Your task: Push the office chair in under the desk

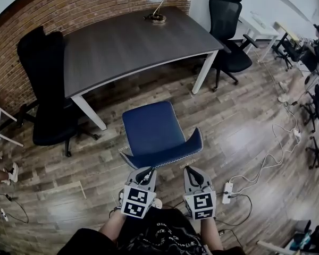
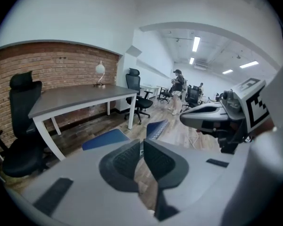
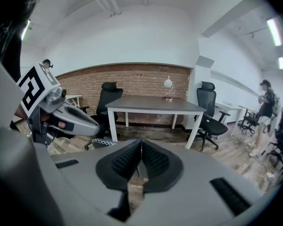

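The blue padded office chair stands on the wooden floor. It is not under the dark grey tabletop on white legs yet. In the head view the tabletop is at 12 o'clock from the chair, with a strip of bare floor between them.

The left claw and the right claw are at 6 o'clock from the chair, right by its back. Both claws are clenched shut and hold nothing. I cannot tell if they touch the back yet.

To push well, I think each shut claw should press on one side of the chair's back, the left one and the right one just as hard. Then the chair goes straight to 12 o'clock and does not spin. Go slow and aim for the gap between the white legs. The near left leg is at 10 o'clock from the seat, so mind that side.

The chair has a flat blue seat and a low curved back with a white stitched edge (its legs are hidden under the seat). It looks low enough to slide under.
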The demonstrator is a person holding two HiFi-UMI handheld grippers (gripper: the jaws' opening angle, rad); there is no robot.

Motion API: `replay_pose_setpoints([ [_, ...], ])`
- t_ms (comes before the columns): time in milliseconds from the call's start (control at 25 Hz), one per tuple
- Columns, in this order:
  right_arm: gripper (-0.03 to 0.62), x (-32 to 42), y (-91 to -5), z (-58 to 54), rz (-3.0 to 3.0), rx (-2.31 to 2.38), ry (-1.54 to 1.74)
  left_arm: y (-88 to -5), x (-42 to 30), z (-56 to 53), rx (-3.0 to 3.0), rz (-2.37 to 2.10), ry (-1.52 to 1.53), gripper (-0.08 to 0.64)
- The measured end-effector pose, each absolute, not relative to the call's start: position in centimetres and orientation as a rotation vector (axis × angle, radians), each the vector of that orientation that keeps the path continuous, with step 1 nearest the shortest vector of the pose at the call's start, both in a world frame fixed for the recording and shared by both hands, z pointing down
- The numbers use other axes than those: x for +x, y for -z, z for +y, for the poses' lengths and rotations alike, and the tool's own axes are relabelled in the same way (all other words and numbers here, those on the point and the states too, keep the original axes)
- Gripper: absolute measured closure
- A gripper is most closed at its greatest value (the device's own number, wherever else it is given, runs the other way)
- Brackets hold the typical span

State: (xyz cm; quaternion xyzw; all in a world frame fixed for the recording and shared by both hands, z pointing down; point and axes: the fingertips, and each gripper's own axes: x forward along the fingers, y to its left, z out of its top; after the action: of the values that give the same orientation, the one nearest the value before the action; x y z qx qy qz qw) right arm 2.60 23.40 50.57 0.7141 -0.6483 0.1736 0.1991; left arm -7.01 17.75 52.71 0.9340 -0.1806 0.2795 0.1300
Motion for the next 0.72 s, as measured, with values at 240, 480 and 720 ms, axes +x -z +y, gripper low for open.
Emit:
replay_pose_setpoints([
  [240, 0.584, 4.0, -51.9, 21.6, -1.811, 1.922, -0.503, -54.0, -5.2, 16.8, 2.692, -0.394, -0.916, 0.432],
  [480, 0.479, 4.4, -53.4, 20.2, -1.864, 1.757, -0.534, -55.3, -3.7, 16.1, 2.686, -0.264, -1.029, 0.387],
  [720, 0.426, 3.8, -54.9, 19.6, -1.943, 1.426, -0.525, -56.8, -2.4, 16.4, 2.686, -0.075, -1.148, 0.377],
])
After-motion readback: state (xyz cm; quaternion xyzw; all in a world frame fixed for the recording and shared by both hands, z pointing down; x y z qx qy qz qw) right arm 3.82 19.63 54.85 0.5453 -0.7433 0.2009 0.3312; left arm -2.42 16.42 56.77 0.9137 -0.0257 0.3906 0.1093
